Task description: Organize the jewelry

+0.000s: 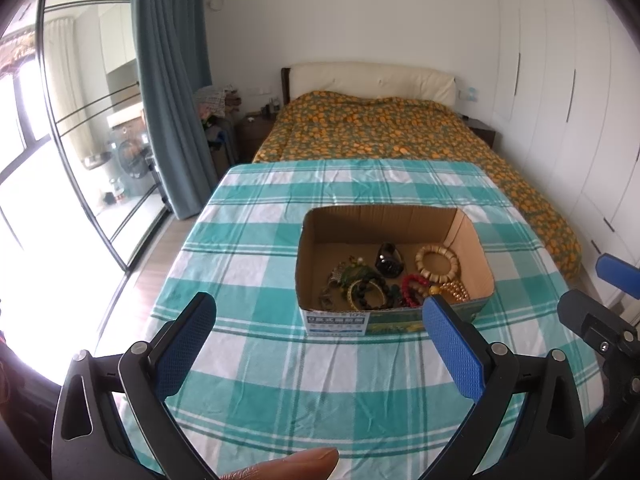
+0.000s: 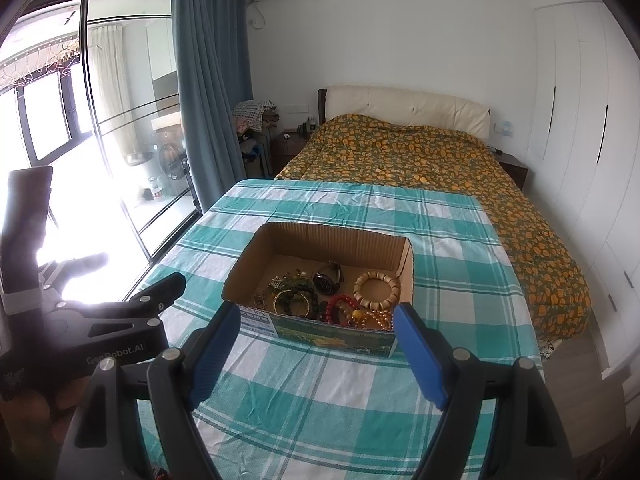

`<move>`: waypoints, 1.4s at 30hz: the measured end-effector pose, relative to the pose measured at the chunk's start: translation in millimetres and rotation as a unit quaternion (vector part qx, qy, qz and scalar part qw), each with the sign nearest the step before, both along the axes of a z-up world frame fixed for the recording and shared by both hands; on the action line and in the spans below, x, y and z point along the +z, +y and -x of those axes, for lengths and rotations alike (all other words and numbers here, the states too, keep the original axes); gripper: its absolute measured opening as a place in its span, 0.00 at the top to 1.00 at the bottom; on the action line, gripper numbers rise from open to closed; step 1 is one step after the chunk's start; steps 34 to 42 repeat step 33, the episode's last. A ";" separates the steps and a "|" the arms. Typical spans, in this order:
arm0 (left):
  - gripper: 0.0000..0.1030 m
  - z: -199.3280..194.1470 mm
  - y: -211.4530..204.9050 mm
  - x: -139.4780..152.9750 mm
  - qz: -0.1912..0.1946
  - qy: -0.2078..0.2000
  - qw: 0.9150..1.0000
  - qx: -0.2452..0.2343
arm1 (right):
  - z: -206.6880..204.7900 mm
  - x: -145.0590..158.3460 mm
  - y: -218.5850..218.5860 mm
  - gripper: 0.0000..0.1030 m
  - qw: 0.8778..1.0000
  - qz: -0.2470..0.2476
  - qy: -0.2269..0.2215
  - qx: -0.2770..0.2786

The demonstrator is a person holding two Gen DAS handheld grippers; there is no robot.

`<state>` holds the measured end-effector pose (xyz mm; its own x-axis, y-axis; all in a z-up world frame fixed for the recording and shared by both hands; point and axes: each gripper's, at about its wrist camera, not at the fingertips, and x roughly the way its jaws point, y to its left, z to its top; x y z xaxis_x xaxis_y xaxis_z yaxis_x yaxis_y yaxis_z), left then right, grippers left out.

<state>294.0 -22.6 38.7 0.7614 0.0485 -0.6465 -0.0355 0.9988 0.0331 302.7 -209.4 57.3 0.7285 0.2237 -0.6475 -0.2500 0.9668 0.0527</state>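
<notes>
Both tongs [image 1: 320, 320] [image 2: 316, 334] wide, empty; jewelry [image 1: 394, 280] heaped in cardboard box [image 1: 316, 228]

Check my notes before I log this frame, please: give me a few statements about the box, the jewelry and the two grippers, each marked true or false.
1. All the jewelry lies inside the cardboard box. True.
2. The left gripper is shut on a bracelet. False: it is open and holds nothing.
3. The cream bead bracelet lies to the right of the watch. True.
4. The right gripper reaches into the box. False: it is open, short of the box.
5. The box stands on a bare wooden table. False: on a checked cloth.
</notes>
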 end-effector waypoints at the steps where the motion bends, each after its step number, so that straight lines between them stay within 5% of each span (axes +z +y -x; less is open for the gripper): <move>1: 0.00 0.1 0.1 -0.1 0.000 -0.001 1.000 0.000 | 0.1 0.1 -0.2 0.22 1.000 0.000 0.000 0.000; 42: 0.00 -0.2 -4.1 -4.3 0.003 0.001 1.000 -0.007 | -3.4 -8.1 -6.0 0.22 1.000 0.004 0.008 -0.006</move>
